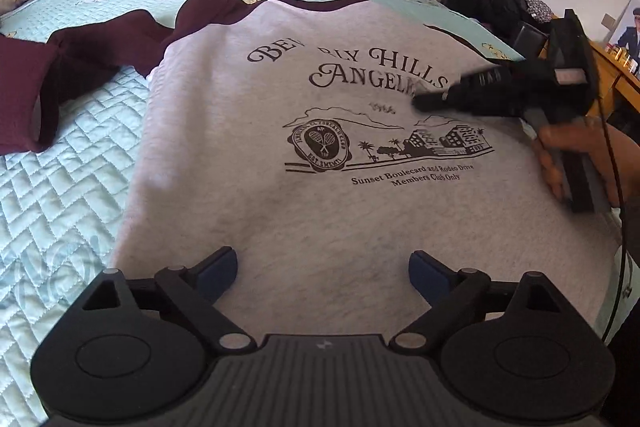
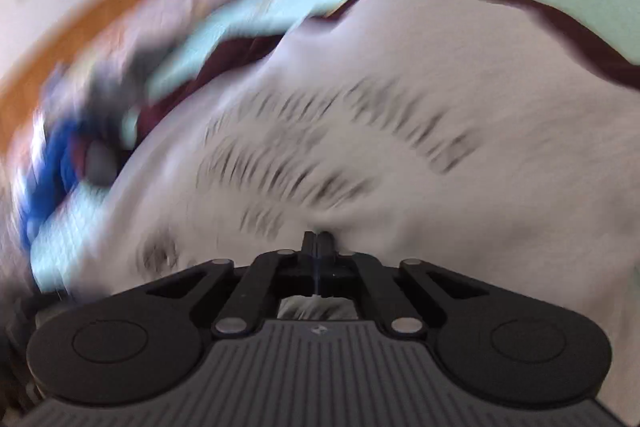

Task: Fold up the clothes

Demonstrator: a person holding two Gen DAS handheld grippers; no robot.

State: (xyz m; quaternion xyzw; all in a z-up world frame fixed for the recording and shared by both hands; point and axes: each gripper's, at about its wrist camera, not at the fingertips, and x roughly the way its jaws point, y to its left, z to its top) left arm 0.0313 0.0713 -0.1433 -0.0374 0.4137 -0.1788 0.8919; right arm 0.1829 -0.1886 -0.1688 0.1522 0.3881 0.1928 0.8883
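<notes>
We see a gray sweatshirt with dark red sleeves lying flat on the bed, filling the middle of the left view. Our left tool sits at the bottom of that view, wide open, with nothing between its fingers. Our right tool is shut tight on a pinch of the gray cloth, low in the middle of its blurry view. A hand holds it at the right edge of the left view.

Right hand-held gripper pinching grey sweatshirt; view motion-blurred.
</notes>
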